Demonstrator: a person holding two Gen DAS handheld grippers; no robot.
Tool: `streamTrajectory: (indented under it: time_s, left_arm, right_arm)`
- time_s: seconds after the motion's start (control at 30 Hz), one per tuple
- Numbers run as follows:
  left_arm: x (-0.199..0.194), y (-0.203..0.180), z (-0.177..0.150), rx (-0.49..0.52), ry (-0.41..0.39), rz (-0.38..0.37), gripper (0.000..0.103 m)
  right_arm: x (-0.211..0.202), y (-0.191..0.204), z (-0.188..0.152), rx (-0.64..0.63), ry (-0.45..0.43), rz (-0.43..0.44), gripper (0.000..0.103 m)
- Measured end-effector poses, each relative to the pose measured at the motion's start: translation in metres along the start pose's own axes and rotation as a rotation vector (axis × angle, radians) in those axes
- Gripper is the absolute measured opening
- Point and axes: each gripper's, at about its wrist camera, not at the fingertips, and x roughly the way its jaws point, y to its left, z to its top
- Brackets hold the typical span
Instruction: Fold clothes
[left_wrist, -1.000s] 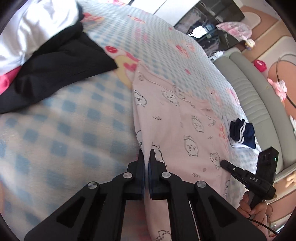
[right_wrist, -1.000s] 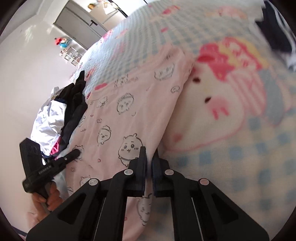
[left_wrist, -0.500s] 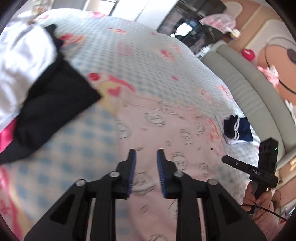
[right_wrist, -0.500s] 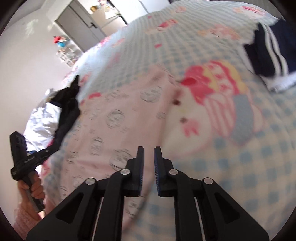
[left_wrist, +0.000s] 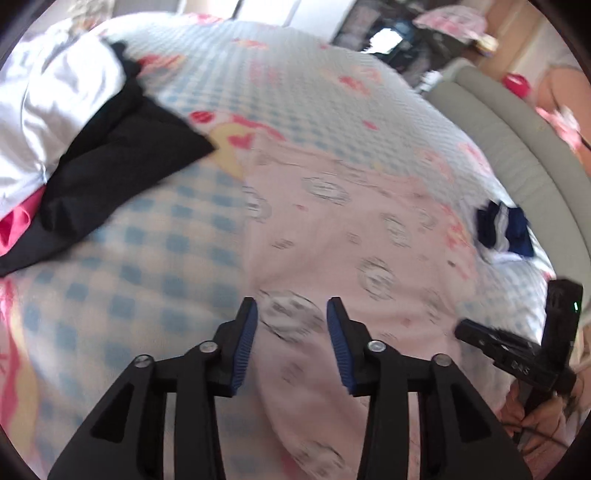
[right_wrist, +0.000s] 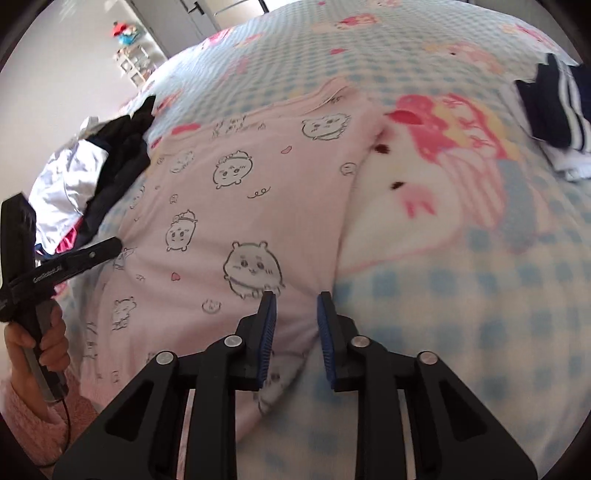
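A pale pink garment printed with small cartoon animals (left_wrist: 332, 236) lies flat on the blue-checked bed; it also shows in the right wrist view (right_wrist: 243, 192). My left gripper (left_wrist: 291, 314) is open and empty, raised over the garment's near left part. My right gripper (right_wrist: 293, 306) is open and empty, raised over the garment's near right edge. Each gripper shows in the other's view: the right one (left_wrist: 517, 350) at the lower right, the left one (right_wrist: 55, 273) at the left, held by a hand.
A pile of black, white and pink clothes (left_wrist: 92, 155) lies at the left of the bed, also in the right wrist view (right_wrist: 92, 166). A folded navy and white garment (left_wrist: 504, 229) lies at the right (right_wrist: 557, 114). A grey padded headboard (left_wrist: 517, 147) runs along the far right.
Both grippers were shut on the pink garment's near edge a second ago. They have opened, let it go and lifted back from it. The garment now lies flat.
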Motion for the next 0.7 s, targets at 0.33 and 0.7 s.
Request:
streamTrajectory:
  time_s: [0.33, 0.7]
  left_arm:
    - [0.008, -0.023, -0.064, 0.066, 0.111, 0.042, 0.039]
    - [-0.023, -0.047, -0.077, 0.063, -0.008, -0.014, 0.040]
  right_arm:
    - [-0.001, 0.032, -0.049, -0.071, 0.059, 0.007, 0.034]
    - [-0.030, 0.038, -0.065, -0.021, -0.002, 0.059, 0.039]
